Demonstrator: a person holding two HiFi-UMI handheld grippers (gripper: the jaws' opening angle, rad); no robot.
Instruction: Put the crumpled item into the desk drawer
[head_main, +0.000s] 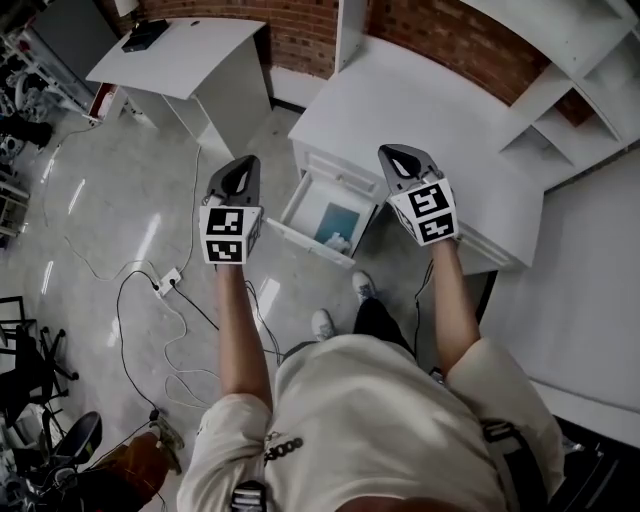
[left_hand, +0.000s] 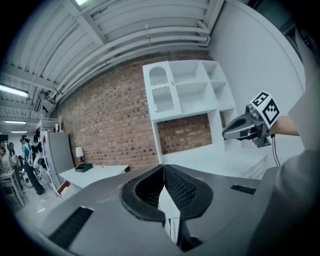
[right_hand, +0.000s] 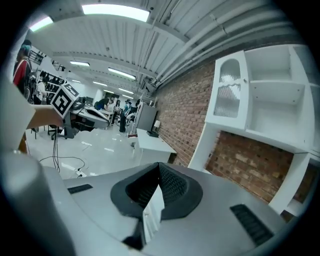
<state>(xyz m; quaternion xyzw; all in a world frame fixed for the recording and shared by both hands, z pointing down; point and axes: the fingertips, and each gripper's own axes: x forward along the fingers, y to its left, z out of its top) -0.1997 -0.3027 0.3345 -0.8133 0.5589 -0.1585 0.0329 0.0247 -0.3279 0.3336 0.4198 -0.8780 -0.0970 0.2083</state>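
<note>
Left gripper and right gripper, jaws closed and empty, flank open white desk drawer; small white crumpled item lies inside.

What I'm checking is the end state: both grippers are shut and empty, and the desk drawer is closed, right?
Not closed: the head view shows the desk drawer pulled open. The left gripper and right gripper are indeed shut and empty.
</note>
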